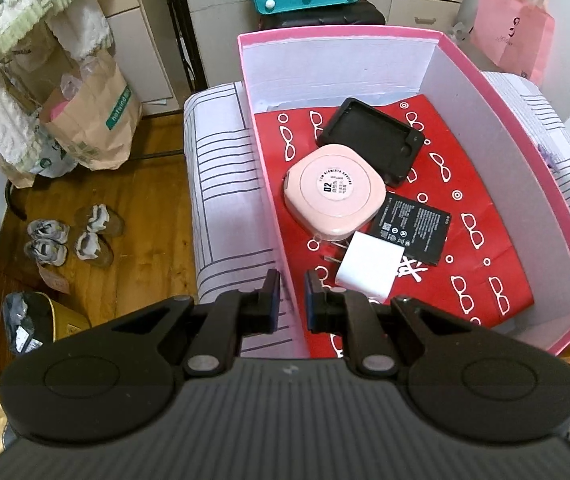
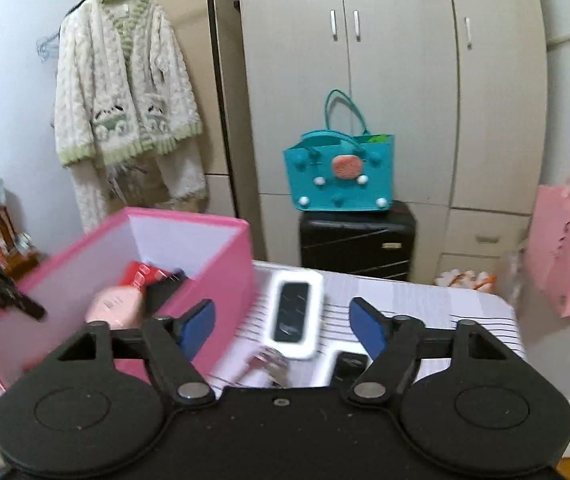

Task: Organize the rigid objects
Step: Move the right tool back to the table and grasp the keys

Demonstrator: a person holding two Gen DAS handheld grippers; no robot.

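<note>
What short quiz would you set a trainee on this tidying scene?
1. True or false: the white charger lies inside the pink box.
2. What lies on the table just ahead of the open right hand-held gripper? A) a white-framed rectangular item B) a spoon C) a cup
3. Fill in: the left hand-held gripper is closed on the pink box's near ____.

Key: 1 true; 2 A; 3 wall.
</note>
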